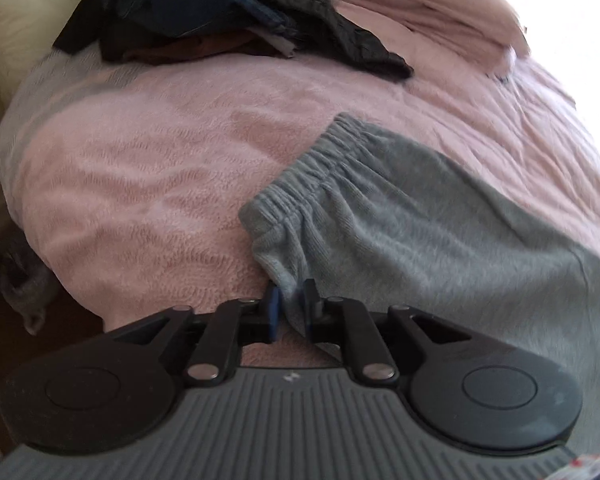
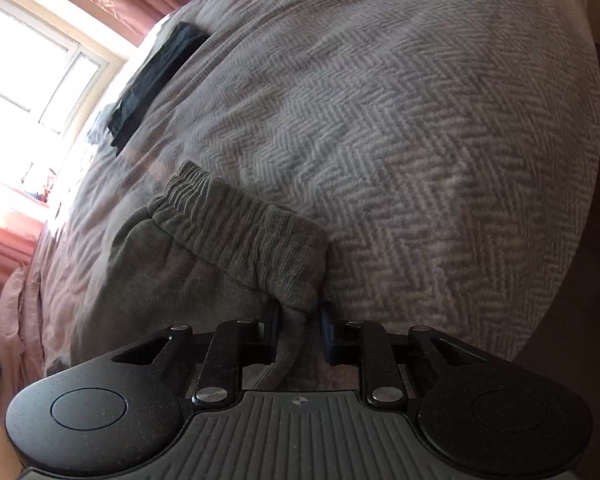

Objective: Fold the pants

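Observation:
Grey sweatpants lie on the pink bedspread, their gathered elastic waistband pointing toward the bed's middle. My left gripper is shut on a corner of the pants just below the waistband, with grey cloth pinched between its blue pads. In the right wrist view the same pants show their waistband folded over, and my right gripper is shut on a bunched corner of that band. The pant legs run out of both views.
A heap of dark clothes lies at the far side of the bed, with pink bedding bunched beside it. A folded dark garment rests near the window. The bed edge and dark floor are at the left.

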